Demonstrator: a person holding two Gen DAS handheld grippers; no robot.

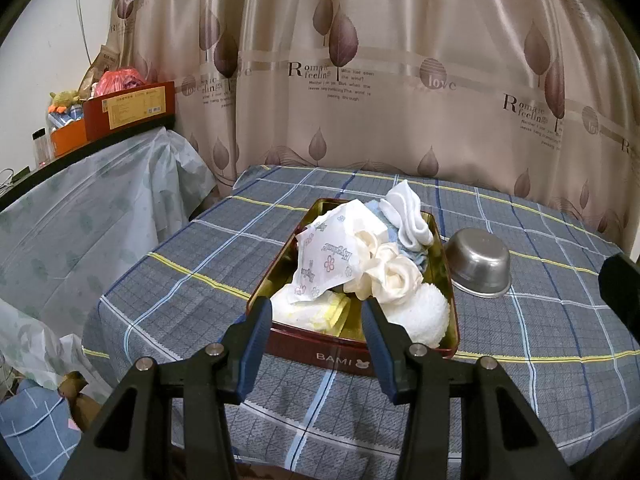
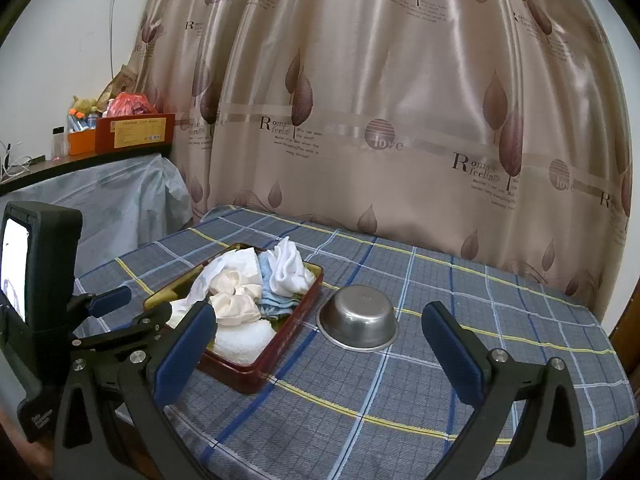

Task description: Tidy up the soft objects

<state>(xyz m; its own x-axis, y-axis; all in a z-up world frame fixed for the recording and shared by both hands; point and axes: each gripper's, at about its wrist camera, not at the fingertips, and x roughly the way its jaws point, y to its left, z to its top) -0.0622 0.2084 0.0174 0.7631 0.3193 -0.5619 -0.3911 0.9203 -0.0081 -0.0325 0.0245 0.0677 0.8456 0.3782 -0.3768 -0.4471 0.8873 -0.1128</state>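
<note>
A: What sits on the counter with the grey-blue checked cloth (image 1: 168, 280)?

B: A shallow rectangular tin tray (image 1: 451, 280), dark red outside and gold inside, with "BAMI" on its near wall. Just beside it, on its right in the left wrist view, a small steel bowl (image 1: 478, 266) stands upside down on the cloth. I cannot tell whether the two touch.

A: And the soft things?

B: All inside the tray. A rolled white fluffy towel (image 1: 424, 314) lies in the near right corner. Cream satin fabric roses (image 1: 394, 270) rest against it, further in. A white printed plastic wrapper (image 1: 328, 256) lies tilted across the left half, over a pale yellow-white packet (image 1: 316, 312) at the near left. At the far end a white sock (image 1: 408, 214) is heaped on a light blue cloth (image 2: 276, 300), its tip rising above the rim.

A: Where are the grippers?

B: The left gripper (image 1: 316, 344) hovers just before the tray's near wall, its blue-padded jaws spread apart with nothing between them. The right gripper (image 2: 320, 356) hangs further right, over bare cloth near the bowl, jaws released and wide, also with nothing in them. In the right wrist view the left gripper appears at the left edge, carrying a small lit screen (image 2: 14, 268).

A: Behind it all?

B: A beige satin curtain (image 1: 400, 60) with brown leaf prints and lettering. To the left, a shelf (image 1: 80, 148) holds a red cardboard box (image 1: 128, 110) and an orange box (image 1: 68, 138).
</note>
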